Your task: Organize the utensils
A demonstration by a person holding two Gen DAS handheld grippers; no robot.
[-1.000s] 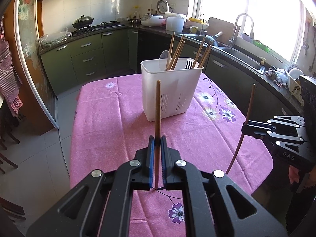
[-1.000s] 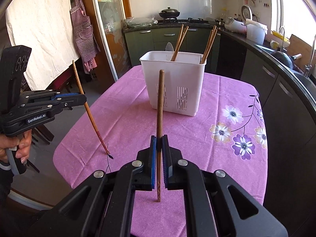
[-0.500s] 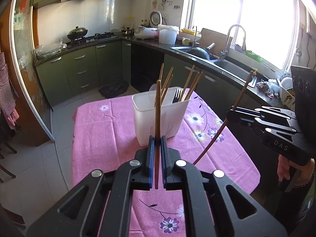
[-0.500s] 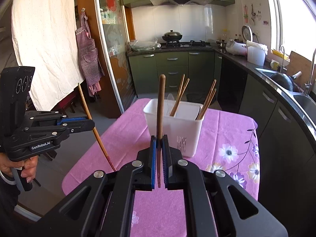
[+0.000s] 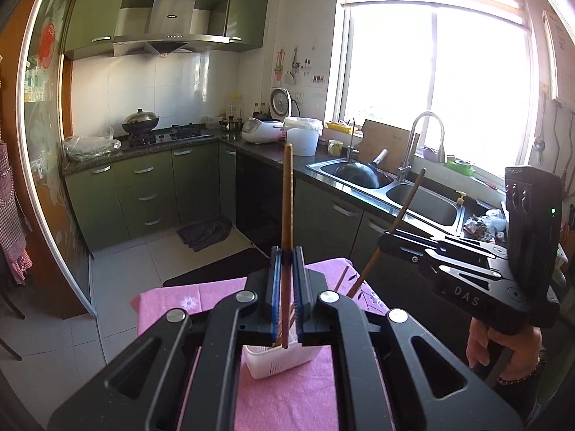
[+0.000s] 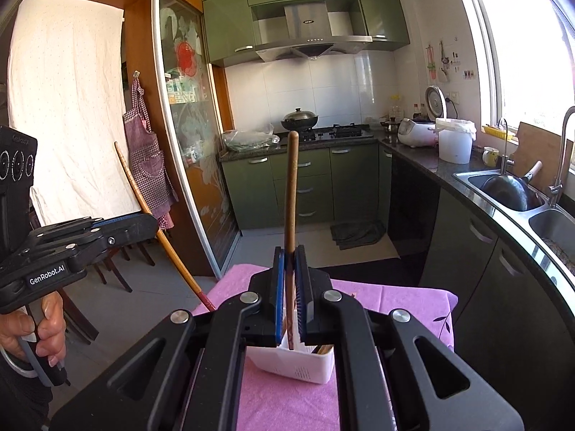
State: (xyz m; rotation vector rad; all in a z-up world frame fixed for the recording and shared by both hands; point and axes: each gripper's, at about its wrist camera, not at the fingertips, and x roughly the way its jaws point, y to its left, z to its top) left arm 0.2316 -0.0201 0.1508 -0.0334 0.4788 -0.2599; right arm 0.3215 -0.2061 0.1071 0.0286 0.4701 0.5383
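Claws (image 5: 286, 262) raised — chopsticks (image 5: 286, 197) upright between pads

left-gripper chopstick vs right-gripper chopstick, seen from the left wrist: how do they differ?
The left gripper's chopstick stands nearly upright; the right gripper's chopstick leans steeply. The first fills the centre foreground; the second sits off to the right. Shared: both brown, each clamped in shut jaws by the left gripper or right gripper, above the white utensil basket.

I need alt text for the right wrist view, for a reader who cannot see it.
The right claw is shut on one upright wooden chopstick above a white utensil basket on a pink tablecloth. At left, the left claw grips a second, tilted chopstick; a green kitchen lies behind.
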